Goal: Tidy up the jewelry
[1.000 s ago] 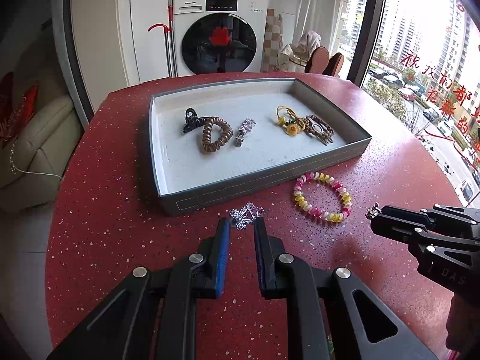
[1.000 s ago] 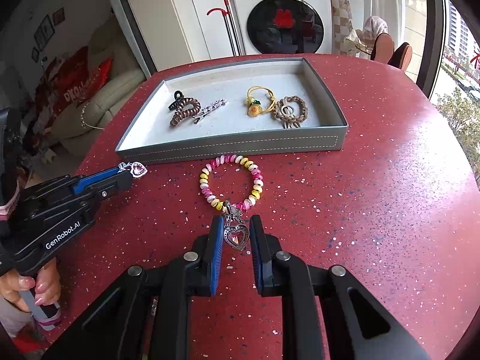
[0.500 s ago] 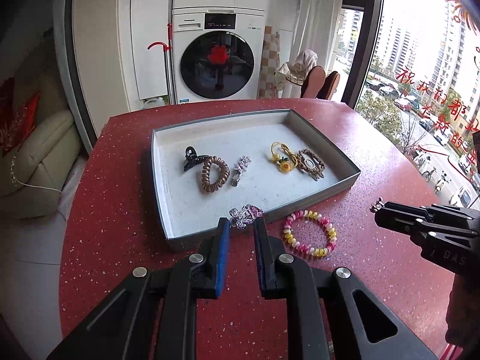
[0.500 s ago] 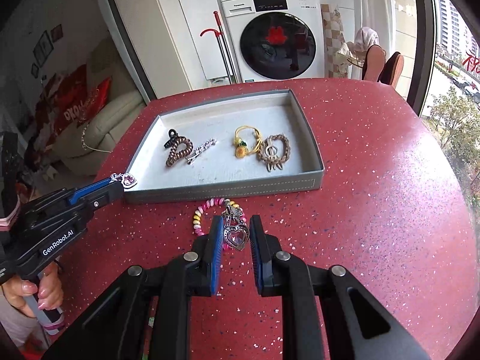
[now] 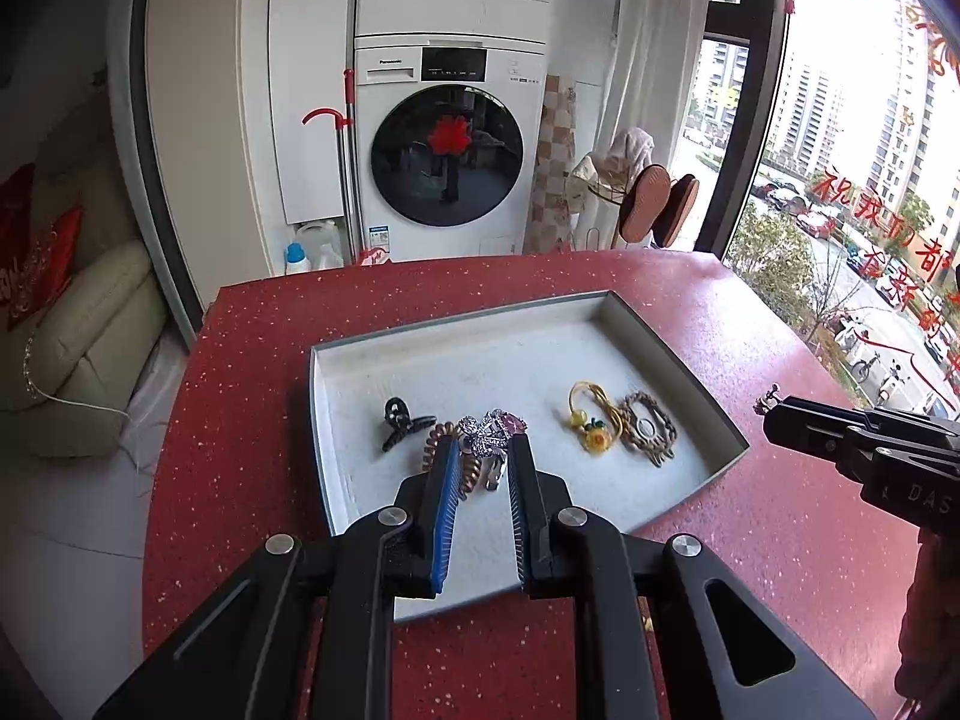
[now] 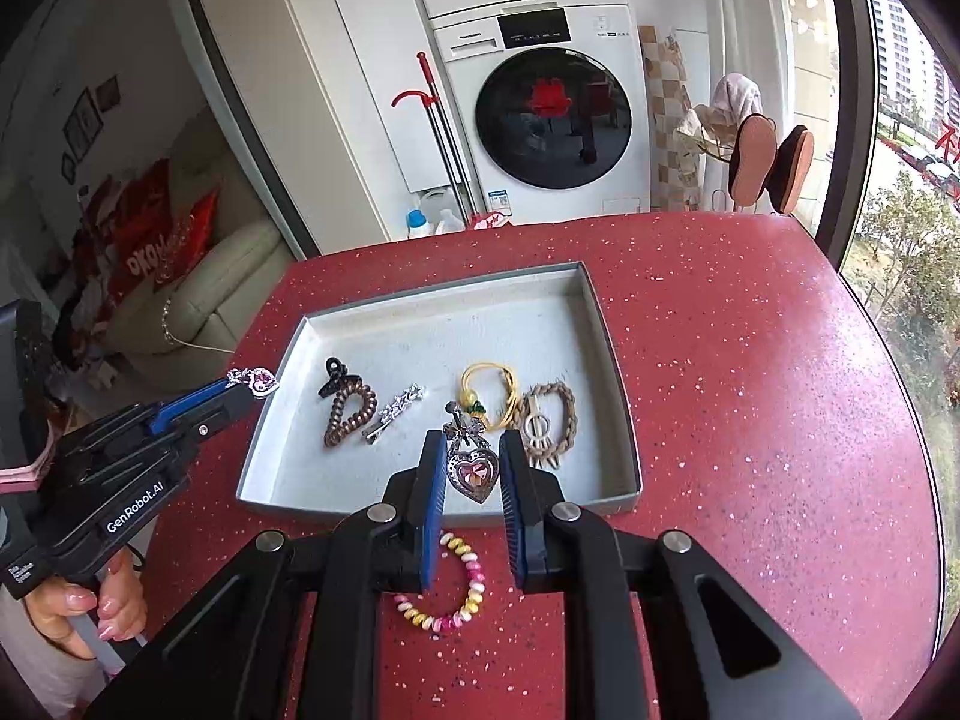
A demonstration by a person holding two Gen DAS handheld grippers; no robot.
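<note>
Above grey tray (image 6: 624, 480) on red surface (image 6: 750, 420): left gripper (image 5: 480, 450) fingers pinch sparkly charm (image 5: 491, 433); right gripper (image 6: 471, 456) fingers clamp heart pendant (image 6: 474, 474). Bead bracelet (image 6: 447, 597) lies outside tray, seemingly just beside its near wall.

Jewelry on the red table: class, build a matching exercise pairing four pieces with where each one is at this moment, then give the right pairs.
Things
1. heart pendant
2. silver and pink earring
3. pastel bead bracelet
4. black claw clip

Places
A. lying inside the grey tray
B. clamped in the left gripper
C. on the bare table, in front of the tray
D. clamped in the right gripper

Pairs: 1-D, 2-B, 3-C, 4-A
</note>
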